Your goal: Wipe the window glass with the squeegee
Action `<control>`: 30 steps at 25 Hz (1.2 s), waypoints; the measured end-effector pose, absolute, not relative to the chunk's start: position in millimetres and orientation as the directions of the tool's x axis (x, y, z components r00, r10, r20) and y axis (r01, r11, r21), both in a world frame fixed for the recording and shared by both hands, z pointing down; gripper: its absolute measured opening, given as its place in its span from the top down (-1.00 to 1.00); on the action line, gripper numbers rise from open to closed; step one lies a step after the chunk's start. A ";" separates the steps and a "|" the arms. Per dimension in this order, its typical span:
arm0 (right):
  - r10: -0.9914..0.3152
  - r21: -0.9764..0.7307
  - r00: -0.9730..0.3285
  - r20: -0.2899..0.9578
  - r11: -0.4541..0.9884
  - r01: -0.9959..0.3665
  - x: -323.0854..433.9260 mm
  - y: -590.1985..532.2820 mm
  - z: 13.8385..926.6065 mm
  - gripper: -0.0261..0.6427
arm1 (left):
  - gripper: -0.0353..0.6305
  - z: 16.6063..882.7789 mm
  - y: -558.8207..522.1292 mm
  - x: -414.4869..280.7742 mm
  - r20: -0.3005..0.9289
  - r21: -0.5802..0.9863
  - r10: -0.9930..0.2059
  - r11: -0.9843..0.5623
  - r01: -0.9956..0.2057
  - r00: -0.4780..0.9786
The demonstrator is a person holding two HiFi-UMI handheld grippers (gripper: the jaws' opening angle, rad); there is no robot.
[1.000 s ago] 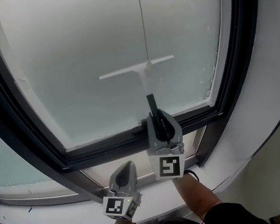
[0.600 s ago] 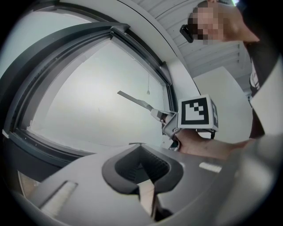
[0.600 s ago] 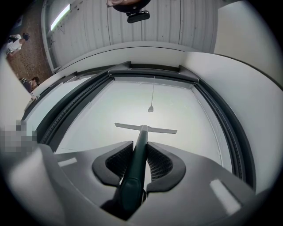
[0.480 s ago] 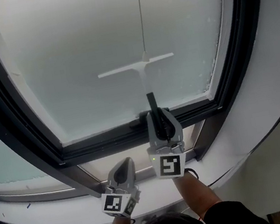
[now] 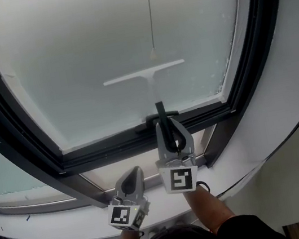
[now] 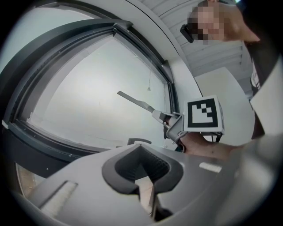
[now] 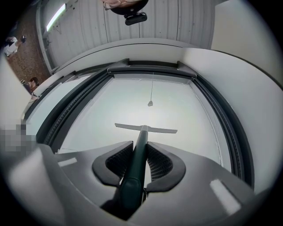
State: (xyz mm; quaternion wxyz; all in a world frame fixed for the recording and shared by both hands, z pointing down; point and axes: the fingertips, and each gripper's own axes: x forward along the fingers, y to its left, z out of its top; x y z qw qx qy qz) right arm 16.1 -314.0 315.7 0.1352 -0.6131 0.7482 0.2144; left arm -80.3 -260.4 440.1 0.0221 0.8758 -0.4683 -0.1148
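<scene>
Squeegee (image 5: 147,72) is seen on the window glass (image 5: 79,48), lower middle of the pane in the head view. The blade is roughly level, with the left end a touch lower. It sits just under the end weight of the pull cord (image 5: 152,52); whether the two touch cannot be told. The edge looks laid flat on the glass, but contact is judged, not confirmed.

Right gripper (image 5: 166,127) is clamped on the squeegee's dark handle. In the right gripper view the handle is seen running straight up between both ribbed pads, with the pale neck and blade well ahead of the jaws.

Left gripper (image 5: 132,179) is held low at bottom centre of the head view, beside and below the right one and well clear of the glass. Its jaws are closed tip to tip, with nothing caught between them.

Handling, as judged:
- Light tool, with a stiff handle and blade bar. A soft rubber lip is assumed.
- The handle looks smooth, so slip or twist in the jaws is to be expected under hard push.
- The blade is far from the grip and wide, so any tilt at the jaws would be magnified at the blade ends.
- Hold is best taken on the dark handle, as now, not on the pale neck or the blade.
- Even, moderate pressure is advised.

The dark window frame (image 5: 114,148) lies just below the blade, so little glass is left beneath it.
</scene>
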 end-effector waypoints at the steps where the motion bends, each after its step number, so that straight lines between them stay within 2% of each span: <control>1: -0.861 0.150 -0.211 -0.463 0.158 -0.976 16.1 -313.7 317.4 0.63 | 0.90 440.3 -260.6 -80.4 -0.181 0.147 -0.825 -0.560 -0.815 0.535; 15: -0.883 0.140 -0.217 -0.416 0.173 -0.975 17.1 -309.4 336.5 0.63 | 0.90 454.9 -255.2 -84.3 -0.131 0.158 -0.839 -0.543 -0.825 0.528; 30: -0.904 0.145 -0.208 -0.374 0.165 -0.976 18.1 -306.2 365.6 0.63 | 0.90 471.1 -251.1 -89.3 -0.094 0.246 -0.857 -0.513 -0.822 0.507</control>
